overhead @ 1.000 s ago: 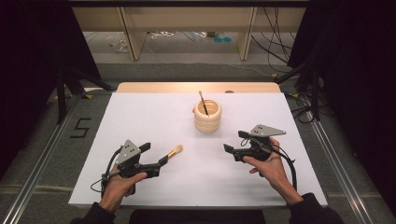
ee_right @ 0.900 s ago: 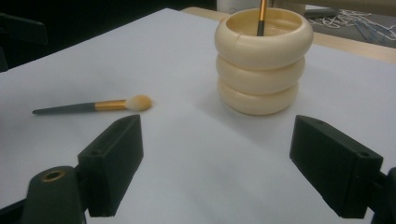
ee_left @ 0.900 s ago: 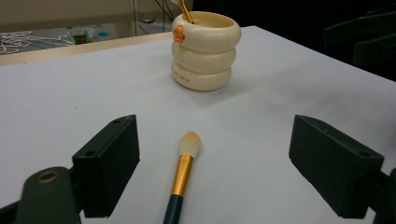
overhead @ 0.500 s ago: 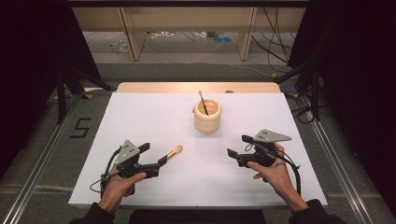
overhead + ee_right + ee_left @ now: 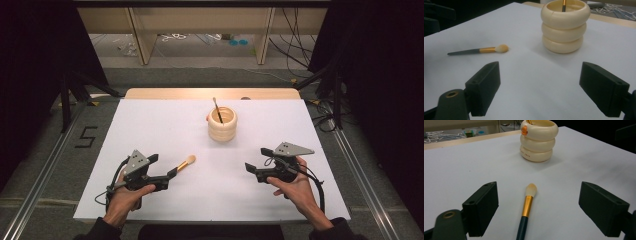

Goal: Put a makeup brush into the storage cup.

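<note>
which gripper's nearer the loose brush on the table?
Left. The left gripper is open with the brush lying just ahead between its jaws. The right gripper is open too, off to the brush's far side across bare table.

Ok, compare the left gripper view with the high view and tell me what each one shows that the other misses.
Left gripper view alone: a small orange duck figure on the rim of the cream ringed holder, and faint lettering low on its side.

High view alone: both hands, the right gripper open over bare table, the whole white table, and the floor with a "5" mark.

Shared: the makeup brush lying flat between the left gripper's open fingers, untouched, bristles toward the holder, which already has another brush standing in it.
</note>
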A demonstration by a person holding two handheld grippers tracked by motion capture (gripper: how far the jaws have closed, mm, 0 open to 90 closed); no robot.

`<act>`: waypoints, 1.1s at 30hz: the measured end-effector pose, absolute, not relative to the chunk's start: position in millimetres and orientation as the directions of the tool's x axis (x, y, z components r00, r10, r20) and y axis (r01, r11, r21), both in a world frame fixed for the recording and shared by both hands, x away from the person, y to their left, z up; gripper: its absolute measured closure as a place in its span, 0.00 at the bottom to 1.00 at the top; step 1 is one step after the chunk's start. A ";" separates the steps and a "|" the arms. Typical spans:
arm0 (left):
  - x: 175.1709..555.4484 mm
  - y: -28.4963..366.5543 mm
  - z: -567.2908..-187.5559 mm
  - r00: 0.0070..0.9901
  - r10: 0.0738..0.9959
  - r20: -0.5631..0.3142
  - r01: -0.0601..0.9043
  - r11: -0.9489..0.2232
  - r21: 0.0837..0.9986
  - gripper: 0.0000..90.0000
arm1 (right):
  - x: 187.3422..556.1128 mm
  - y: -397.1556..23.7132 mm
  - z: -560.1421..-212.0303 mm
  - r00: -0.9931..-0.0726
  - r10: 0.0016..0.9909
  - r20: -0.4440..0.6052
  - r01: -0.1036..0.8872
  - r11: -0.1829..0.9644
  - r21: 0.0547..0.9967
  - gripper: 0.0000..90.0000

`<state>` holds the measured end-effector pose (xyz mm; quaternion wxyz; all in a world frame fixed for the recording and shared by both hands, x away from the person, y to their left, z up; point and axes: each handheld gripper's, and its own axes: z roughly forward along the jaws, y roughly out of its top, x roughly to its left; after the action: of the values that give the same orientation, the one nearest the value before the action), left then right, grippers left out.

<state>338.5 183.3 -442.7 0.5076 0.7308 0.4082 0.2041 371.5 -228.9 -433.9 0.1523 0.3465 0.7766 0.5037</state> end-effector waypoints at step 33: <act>380.0 175.2 -443.4 0.699 0.714 -0.031 0.574 -0.535 0.620 0.21 | 352.4 -232.9 -437.0 -0.730 0.672 0.125 0.403 0.276 0.873 0.21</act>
<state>380.0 175.2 -443.4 0.3081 0.8687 0.3709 0.1137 352.4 -232.9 -437.0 0.1358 0.3415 0.7871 0.4955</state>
